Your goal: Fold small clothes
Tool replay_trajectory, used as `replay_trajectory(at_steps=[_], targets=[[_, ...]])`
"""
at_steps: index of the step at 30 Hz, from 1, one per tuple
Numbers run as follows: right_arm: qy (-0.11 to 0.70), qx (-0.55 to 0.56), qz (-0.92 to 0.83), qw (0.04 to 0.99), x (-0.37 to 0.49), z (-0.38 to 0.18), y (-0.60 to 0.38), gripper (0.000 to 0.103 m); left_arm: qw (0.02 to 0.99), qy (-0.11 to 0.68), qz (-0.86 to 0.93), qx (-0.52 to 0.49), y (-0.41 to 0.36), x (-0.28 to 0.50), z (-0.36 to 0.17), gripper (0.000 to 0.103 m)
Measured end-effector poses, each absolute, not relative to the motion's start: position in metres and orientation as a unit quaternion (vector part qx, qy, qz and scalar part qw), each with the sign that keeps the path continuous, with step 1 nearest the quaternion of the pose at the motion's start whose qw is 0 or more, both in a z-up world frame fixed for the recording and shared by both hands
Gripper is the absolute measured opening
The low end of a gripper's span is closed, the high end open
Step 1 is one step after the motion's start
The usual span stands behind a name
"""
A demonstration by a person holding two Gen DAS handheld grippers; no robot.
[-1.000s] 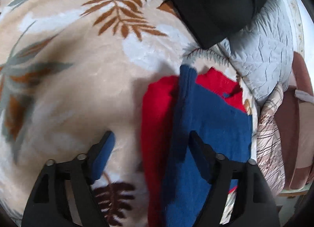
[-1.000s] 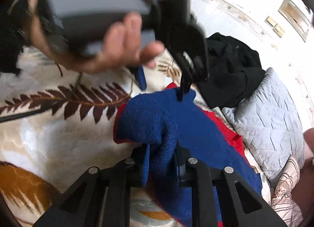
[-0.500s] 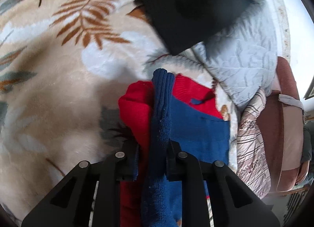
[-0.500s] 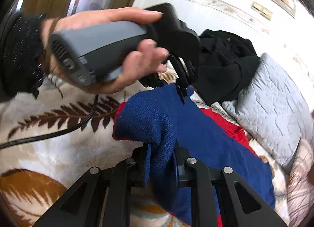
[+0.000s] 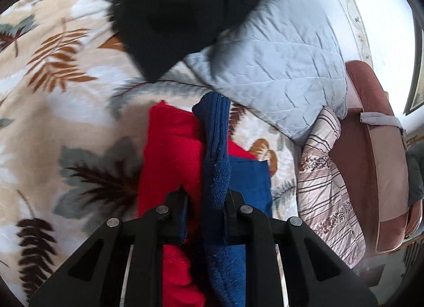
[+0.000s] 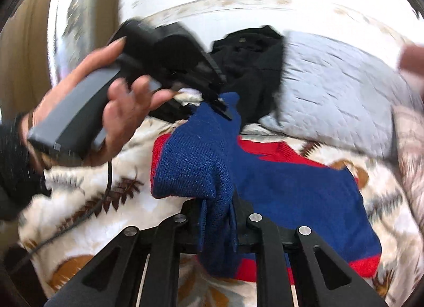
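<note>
**Both grippers pinching the blue-and-red knit over the leaf-print blanket**

No brand, label or writing is showing legibly anywhere in either view.

The left gripper [image 5: 205,216] is clamping a bunched ridge of the blue-and-red knit garment [image 5: 216,163], its jaws drawn narrow with the blue fold squeezed between them. The right gripper [image 6: 217,223] is likewise pinching a hanging blue fold of the same garment [image 6: 278,187]; its jaws have just been closing a little further on the cloth.

The garment is draping from both grippers onto the leaf-print blanket [image 5: 66,110], its red side lying toward the blanket's open middle and its blue panel trailing toward the blanket's far edge. In the right wrist view, the left hand [image 6: 116,110] is gripping its grey handle above the blanket, with that tool's tips meeting the garment's raised blue corner. A black garment [image 5: 185,15] and a grey quilted pillow [image 5: 278,68] are lying at the blanket's far edge, just beyond the knit.
</note>
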State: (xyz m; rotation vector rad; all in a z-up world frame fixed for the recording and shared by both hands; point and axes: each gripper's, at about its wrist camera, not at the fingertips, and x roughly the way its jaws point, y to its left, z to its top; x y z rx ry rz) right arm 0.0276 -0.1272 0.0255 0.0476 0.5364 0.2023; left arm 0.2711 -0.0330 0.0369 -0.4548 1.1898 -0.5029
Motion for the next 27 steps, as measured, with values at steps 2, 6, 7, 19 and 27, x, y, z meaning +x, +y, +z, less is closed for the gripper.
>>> replay_trajectory(at_steps=[2, 6, 7, 19, 27], targets=[[0.266, 0.075, 0.087, 0.957, 0.026, 0.025, -0.154, 0.013, 0.777, 0.549, -0.231, -0.204, -0.049, 0.270, 0.038, 0.016], [0.275, 0.175, 0.083, 0.942, 0.028, 0.016, -0.194, 0.013, 0.782, 0.551, -0.224, -0.187, -0.083, 0.267, 0.040, 0.016], [0.279, 0.202, 0.083, 0.935, 0.029, 0.012, -0.205, 0.013, 0.783, 0.552, -0.222, -0.181, -0.092, 0.267, 0.040, 0.016], [0.291, 0.342, 0.062, 0.891, 0.014, -0.016, -0.281, 0.013, 0.788, 0.561, -0.237, -0.092, -0.200, 0.255, 0.019, 0.016], [0.316, 0.460, 0.039, 0.829, 0.008, -0.058, -0.329, 0.013, 0.784, 0.578, -0.228, -0.010, -0.262, 0.252, -0.020, 0.017]])
